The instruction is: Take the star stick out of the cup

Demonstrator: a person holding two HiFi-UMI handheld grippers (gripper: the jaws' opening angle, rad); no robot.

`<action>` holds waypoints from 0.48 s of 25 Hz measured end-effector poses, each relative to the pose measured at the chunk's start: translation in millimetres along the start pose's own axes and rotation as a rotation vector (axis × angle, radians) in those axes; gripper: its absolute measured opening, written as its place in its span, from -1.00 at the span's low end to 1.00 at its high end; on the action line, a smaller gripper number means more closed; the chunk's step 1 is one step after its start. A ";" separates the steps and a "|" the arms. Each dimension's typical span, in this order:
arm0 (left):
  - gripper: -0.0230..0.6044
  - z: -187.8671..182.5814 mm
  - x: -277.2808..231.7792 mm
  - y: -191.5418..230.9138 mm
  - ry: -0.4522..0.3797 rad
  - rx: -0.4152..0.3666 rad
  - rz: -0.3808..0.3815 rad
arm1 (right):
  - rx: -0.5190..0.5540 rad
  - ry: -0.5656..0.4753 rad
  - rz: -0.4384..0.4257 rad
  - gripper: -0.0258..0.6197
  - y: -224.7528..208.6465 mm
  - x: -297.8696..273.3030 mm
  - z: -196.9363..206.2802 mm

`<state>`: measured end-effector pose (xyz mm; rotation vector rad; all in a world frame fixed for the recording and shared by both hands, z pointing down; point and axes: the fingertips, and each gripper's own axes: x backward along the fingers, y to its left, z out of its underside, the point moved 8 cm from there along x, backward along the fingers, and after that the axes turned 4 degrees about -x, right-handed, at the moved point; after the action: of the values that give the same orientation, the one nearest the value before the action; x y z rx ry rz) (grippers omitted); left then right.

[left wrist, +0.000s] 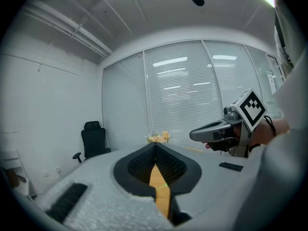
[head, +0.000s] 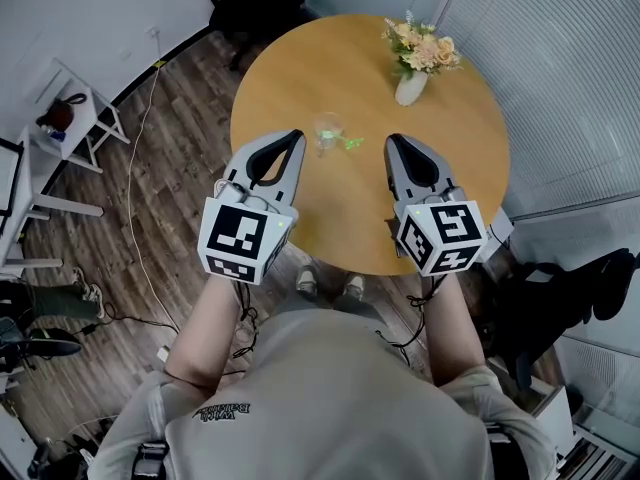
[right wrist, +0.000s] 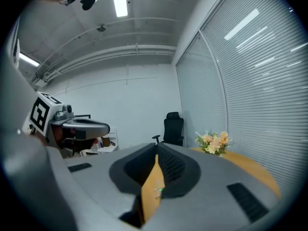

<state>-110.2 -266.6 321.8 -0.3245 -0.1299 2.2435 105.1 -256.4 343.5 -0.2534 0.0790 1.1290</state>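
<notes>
Round wooden table (head: 330, 53) bears clear cup (head: 326, 131); left gripper (head: 297, 135), right gripper (head: 392, 141) jaws closed

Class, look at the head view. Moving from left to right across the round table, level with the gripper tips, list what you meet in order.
left gripper → clear cup → green star stick leaning out to the cup's right → right gripper. The flower vase lies farther back and overlaps the right gripper's span, so it is left out.
</notes>
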 end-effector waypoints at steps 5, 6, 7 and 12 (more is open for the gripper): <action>-0.86 5.8 -10.5 3.3 0.014 -0.018 0.008 | -0.053 0.026 0.008 -0.80 -6.5 -20.0 9.3; -0.86 7.8 -13.1 4.0 0.017 -0.022 0.011 | -0.062 0.035 0.009 -0.74 -7.8 -24.6 11.9; -0.86 9.8 -15.8 5.2 0.020 -0.024 0.013 | -0.073 0.046 0.009 -0.59 -9.1 -29.5 14.8; -0.86 20.3 -29.3 12.0 0.041 -0.023 0.017 | -0.142 0.082 0.029 -0.44 -18.5 -53.6 31.9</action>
<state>-106.8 -296.5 344.4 -0.3853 -0.1317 2.2525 96.7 -303.5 387.6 -0.4269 0.0753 1.1548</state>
